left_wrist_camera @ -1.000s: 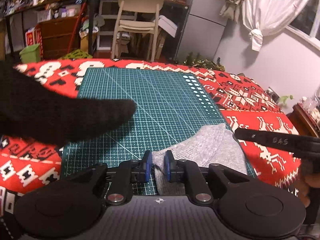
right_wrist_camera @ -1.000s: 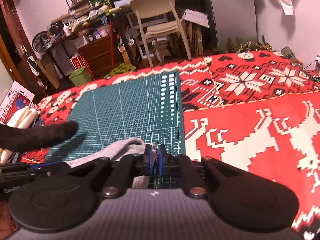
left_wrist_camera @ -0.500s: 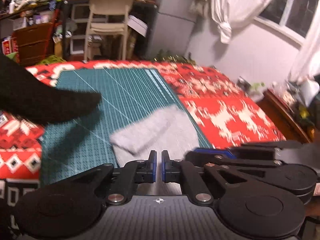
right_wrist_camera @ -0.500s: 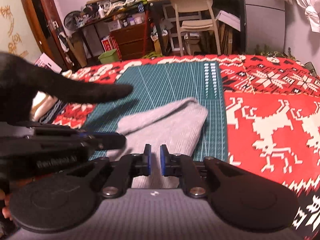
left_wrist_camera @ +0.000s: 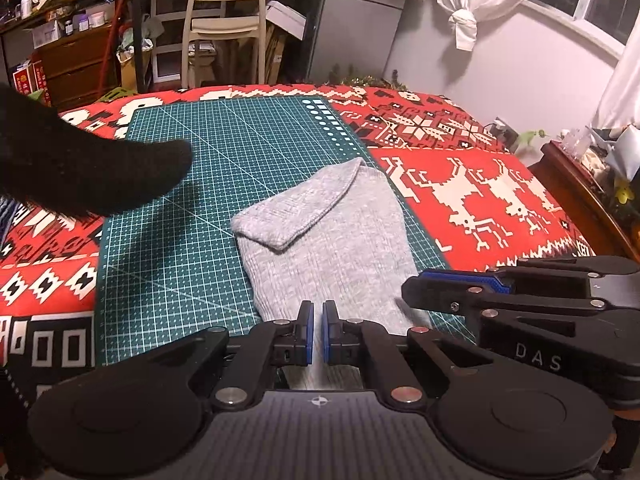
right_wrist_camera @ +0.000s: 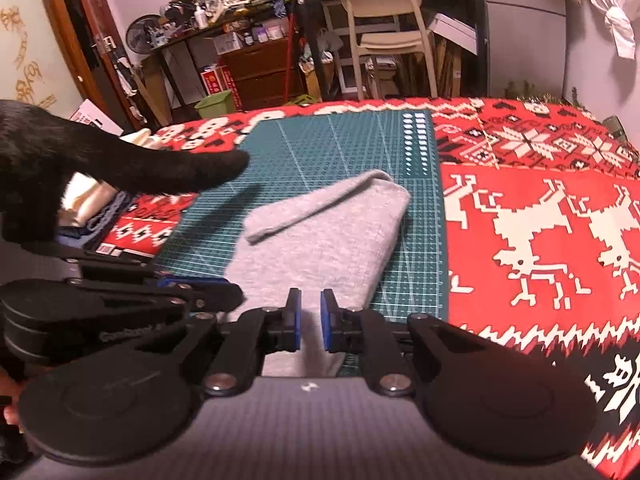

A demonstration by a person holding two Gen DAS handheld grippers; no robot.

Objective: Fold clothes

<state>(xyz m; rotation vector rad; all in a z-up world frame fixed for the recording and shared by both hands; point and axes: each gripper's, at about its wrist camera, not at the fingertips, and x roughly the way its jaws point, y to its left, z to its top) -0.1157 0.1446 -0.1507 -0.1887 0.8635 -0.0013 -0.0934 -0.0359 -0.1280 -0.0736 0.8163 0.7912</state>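
Note:
A grey knit garment lies folded on the green cutting mat, with one narrow flap turned diagonally over its top. My left gripper hovers at its near edge, pads a thin slit apart and holding nothing. My right gripper sits just to the right of it, at the garment's near right corner, slightly open and empty. Each gripper shows side-on in the other's view: the right gripper and the left gripper.
A black fuzzy shape reaches over the mat's left side; I cannot tell what it is. The mat lies on a red patterned blanket. Folded items sit at the left, a chair beyond, a wooden side table at the right.
Both grippers let go of the grey garment and drew back toward me. It now lies flat on the mat. The right gripper's pads stand wider apart than a second ago.

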